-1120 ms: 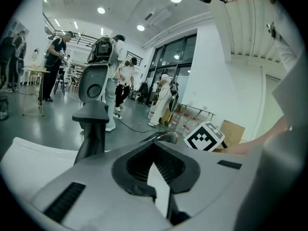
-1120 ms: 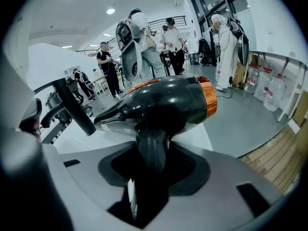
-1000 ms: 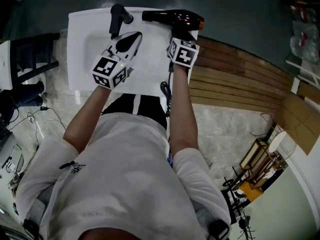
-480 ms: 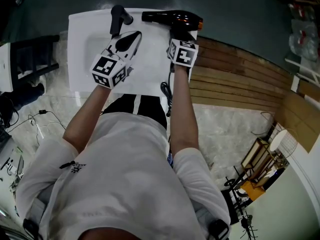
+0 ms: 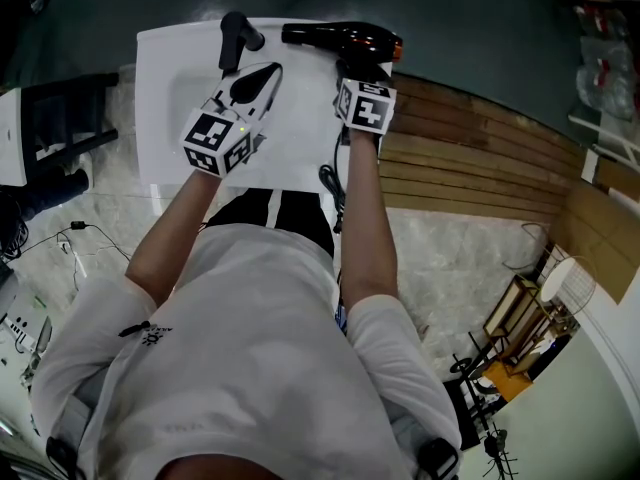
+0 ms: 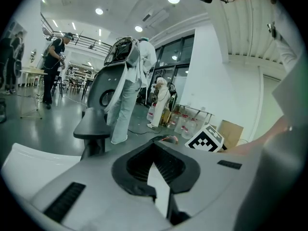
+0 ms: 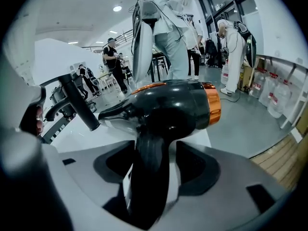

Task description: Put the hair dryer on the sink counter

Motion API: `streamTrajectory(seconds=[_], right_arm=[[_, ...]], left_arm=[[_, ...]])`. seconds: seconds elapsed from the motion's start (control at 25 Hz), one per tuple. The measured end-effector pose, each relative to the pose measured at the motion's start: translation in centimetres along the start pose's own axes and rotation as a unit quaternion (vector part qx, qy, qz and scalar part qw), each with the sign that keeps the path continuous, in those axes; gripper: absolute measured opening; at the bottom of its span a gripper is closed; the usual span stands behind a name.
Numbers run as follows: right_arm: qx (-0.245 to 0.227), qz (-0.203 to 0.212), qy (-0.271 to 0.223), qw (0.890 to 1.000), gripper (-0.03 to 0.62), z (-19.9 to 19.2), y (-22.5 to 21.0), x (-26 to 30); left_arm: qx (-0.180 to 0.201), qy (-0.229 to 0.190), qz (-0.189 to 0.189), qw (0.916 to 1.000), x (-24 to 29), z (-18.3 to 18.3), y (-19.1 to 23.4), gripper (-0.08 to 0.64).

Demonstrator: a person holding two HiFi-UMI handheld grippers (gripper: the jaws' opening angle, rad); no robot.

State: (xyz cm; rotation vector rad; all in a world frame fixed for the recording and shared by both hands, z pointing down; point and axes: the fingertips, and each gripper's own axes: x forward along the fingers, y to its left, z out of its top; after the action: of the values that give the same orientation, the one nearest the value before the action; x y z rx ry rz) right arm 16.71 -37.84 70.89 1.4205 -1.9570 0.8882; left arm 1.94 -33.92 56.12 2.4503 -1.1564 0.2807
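R claw point(image 7: 153, 162) opening; pads stand clear of hair dryer point(image 5: 345, 36) handle, which sits btwn them. L claw point(image 5: 250, 83) closed, empty, over basin. Dryer lies at far right corner of white sink desk point(image 5: 290, 138), nozzle twd faucet point(image 5: 236, 36). Placement looks done; only pull-back left. Black body, orange rear ring, cord trailing off front edge.

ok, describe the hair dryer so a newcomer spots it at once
Find the white sink counter; at its far right corner is the hair dryer, handle between the right gripper's opening jaws. Unlike the plain black faucet to its left, it has an orange band round its back end.
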Motion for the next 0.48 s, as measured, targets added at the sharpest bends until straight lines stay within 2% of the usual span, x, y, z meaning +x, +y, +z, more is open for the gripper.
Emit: streamTrajectory(seconds=[0.48], right_arm=[[0.000, 0.013, -0.015, 1.000, 0.245, 0.1, 0.3, -1.1]], left_arm=[[0.005, -0.001, -0.004, 1.0000, -0.3, -0.2, -0.6, 0.002]])
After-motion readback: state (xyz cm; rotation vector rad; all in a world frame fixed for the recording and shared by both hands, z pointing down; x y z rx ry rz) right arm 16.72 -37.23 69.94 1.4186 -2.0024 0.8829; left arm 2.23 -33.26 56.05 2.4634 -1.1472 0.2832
